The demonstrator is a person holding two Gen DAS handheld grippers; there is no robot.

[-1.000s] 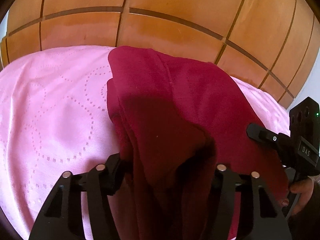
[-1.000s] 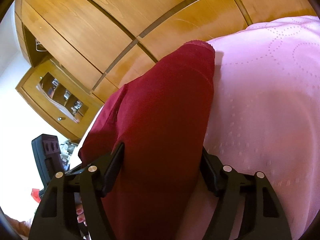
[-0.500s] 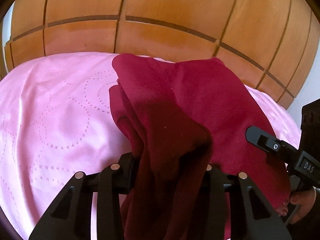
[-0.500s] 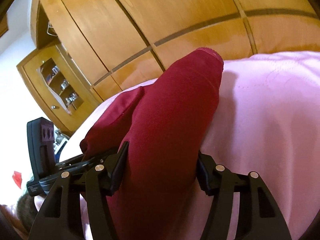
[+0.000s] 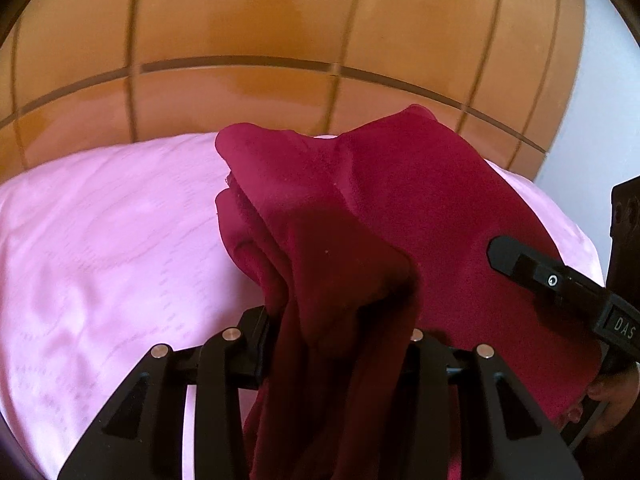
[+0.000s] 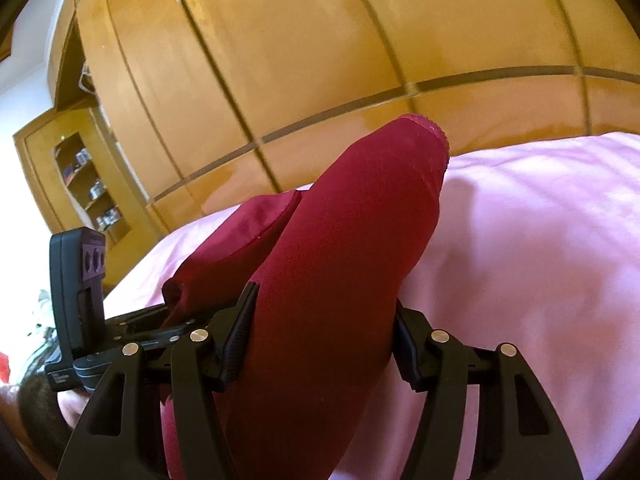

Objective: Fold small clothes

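A dark red garment [image 5: 360, 216] hangs between my two grippers above a pink bedspread [image 5: 112, 240]. My left gripper [image 5: 340, 332] is shut on a bunched edge of it; the cloth drapes down over the jaws and hides the tips. My right gripper [image 6: 324, 332] is shut on another part of the same garment [image 6: 352, 240], which stretches forward to a hemmed end. The right gripper also shows at the right of the left wrist view [image 5: 552, 280], and the left gripper at the left of the right wrist view [image 6: 80, 304].
A wooden panelled wardrobe [image 5: 280, 32] stands behind the bed. A wooden shelf unit with small items [image 6: 88, 184] is at the left in the right wrist view. The bedspread [image 6: 540, 240] spreads wide to the right.
Both grippers have lifted and tilted up with the garment; more wardrobe and less bedspread shows. The far end of the cloth has risen. Both grips are unchanged.
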